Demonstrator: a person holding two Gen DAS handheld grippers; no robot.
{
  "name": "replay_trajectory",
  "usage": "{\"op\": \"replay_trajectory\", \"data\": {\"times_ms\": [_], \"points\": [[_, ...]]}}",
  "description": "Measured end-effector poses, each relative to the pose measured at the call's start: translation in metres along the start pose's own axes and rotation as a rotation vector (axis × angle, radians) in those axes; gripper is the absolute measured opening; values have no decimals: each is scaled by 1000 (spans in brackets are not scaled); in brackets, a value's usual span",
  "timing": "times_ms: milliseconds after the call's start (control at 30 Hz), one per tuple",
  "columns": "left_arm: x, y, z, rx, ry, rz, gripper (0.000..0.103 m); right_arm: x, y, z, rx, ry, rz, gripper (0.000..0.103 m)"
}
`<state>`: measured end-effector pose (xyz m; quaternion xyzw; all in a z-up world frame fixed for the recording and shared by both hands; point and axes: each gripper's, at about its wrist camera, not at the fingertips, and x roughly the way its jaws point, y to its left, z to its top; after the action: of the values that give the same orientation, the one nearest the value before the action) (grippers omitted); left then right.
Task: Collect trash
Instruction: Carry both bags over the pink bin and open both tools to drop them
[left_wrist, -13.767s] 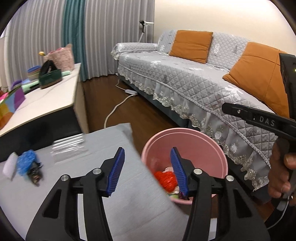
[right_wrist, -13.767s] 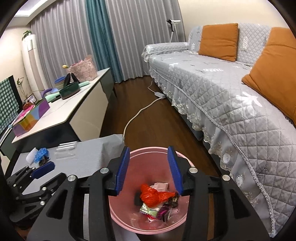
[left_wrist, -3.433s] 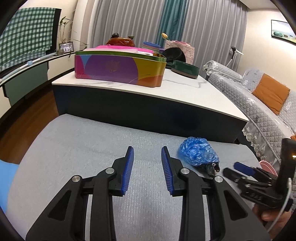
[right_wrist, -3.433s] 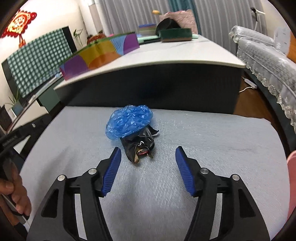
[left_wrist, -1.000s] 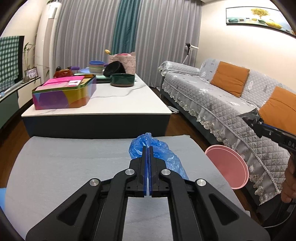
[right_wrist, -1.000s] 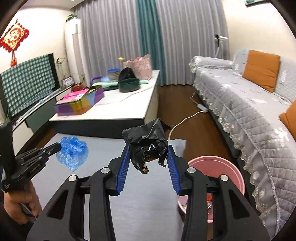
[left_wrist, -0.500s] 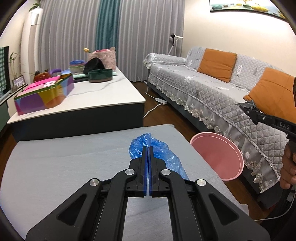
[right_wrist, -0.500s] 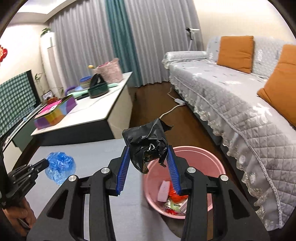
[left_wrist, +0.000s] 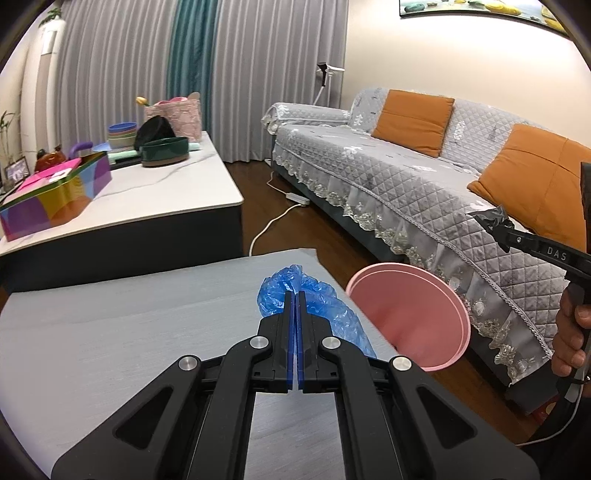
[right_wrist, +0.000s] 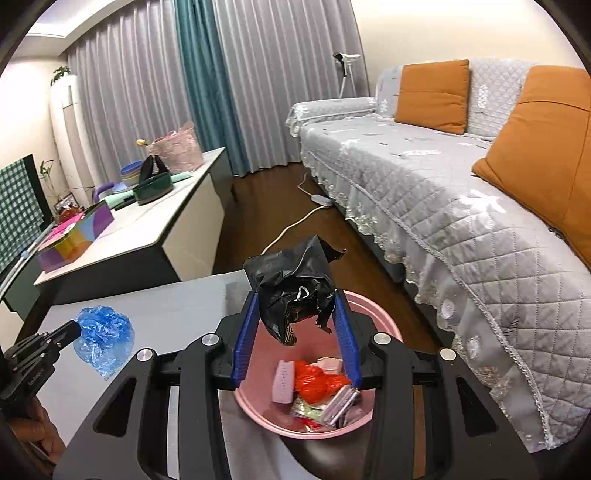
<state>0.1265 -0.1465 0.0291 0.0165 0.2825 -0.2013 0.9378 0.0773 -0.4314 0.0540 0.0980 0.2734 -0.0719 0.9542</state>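
My left gripper is shut on a crumpled blue plastic bag and holds it above the right end of the grey cloth-covered table. The bag also shows in the right wrist view. My right gripper is shut on a crumpled black wrapper and holds it over the pink bin, which has several pieces of trash in it. The pink bin stands on the floor to the right of the table, in front of the sofa.
A grey quilted sofa with orange cushions runs along the right. A white-topped low table behind the grey table carries a colourful tin, bowls and a pink bag. A white cable lies on the wood floor.
Both grippers have moved right toward the bin with their trash. The black wrapper now hangs over the bin's opening, and the blue bag is at the table's right edge.
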Motion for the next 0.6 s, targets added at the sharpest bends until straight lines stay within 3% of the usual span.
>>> {"op": "replay_trajectory", "data": {"times_ms": [600], "points": [[30,-42,2,40,28,-71,1,15,-31,3,39,0,-50,41]]}}
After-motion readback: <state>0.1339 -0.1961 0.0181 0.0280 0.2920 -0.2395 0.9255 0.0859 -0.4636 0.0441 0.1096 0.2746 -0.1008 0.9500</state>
